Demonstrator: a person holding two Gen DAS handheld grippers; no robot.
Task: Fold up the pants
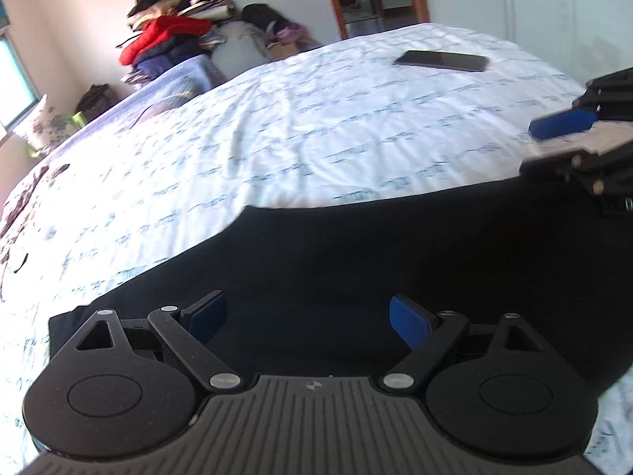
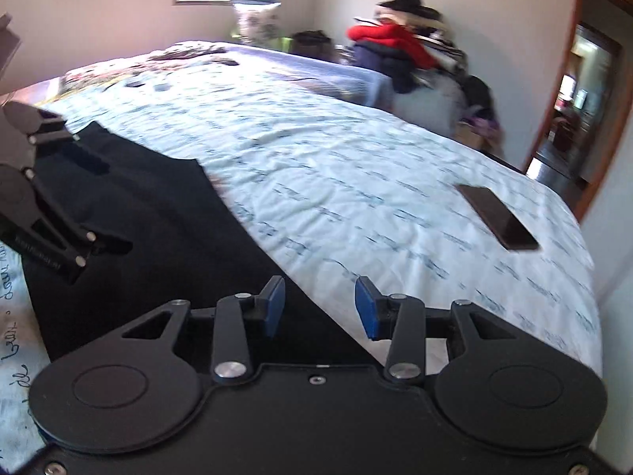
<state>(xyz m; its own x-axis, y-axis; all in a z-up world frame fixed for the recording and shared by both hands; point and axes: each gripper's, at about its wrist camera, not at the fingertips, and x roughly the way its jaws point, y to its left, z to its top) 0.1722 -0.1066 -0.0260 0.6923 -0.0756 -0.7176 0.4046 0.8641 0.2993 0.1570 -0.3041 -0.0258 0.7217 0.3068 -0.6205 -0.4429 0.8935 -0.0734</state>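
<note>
Between the spread fingers of the left gripper [image 1: 308,316] lie the black pants [image 1: 356,261], flat on the bed [image 1: 277,126]. Ahead of the right gripper [image 2: 319,303], also spread and empty, runs their edge. Better to pinch both corners evenly before lifting. Both grippers hover low, tilted forward; a phone [image 2: 497,217] lies beyond.

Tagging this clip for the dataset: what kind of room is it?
Most likely a home bedroom: a bed with a printed sheet, black pants laid on it, and a clothes pile against the wall.
</note>
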